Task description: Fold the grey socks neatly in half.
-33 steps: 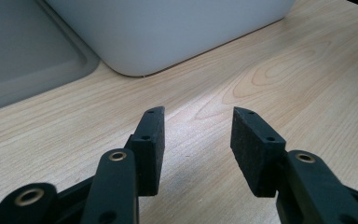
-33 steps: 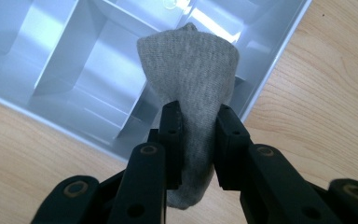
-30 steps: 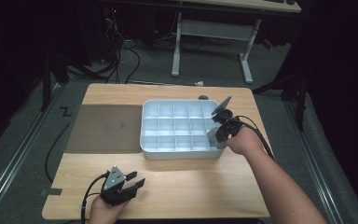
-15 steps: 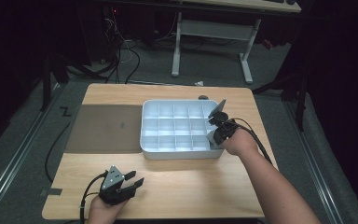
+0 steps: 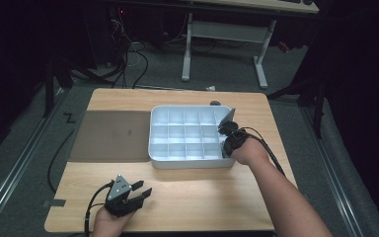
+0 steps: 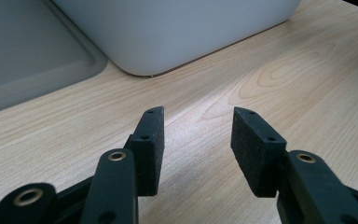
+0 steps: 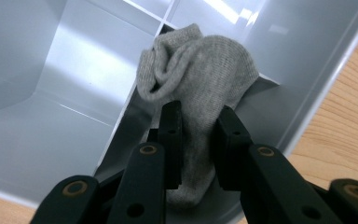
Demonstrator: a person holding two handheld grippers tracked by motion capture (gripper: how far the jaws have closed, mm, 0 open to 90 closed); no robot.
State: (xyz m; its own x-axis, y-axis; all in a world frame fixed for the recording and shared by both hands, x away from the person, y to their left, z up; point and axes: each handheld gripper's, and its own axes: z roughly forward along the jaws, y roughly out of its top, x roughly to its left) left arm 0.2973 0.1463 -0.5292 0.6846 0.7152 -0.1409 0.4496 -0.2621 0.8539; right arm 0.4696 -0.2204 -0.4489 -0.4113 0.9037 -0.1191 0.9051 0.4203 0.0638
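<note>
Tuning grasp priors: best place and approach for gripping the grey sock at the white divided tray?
Grip the grey sock across its narrow lower body, below the bunched roll, coming from above. That stretch is slim enough for the jaws; the roll looks bulkier. The right gripper holds it this way at the white tray's right edge.
</note>
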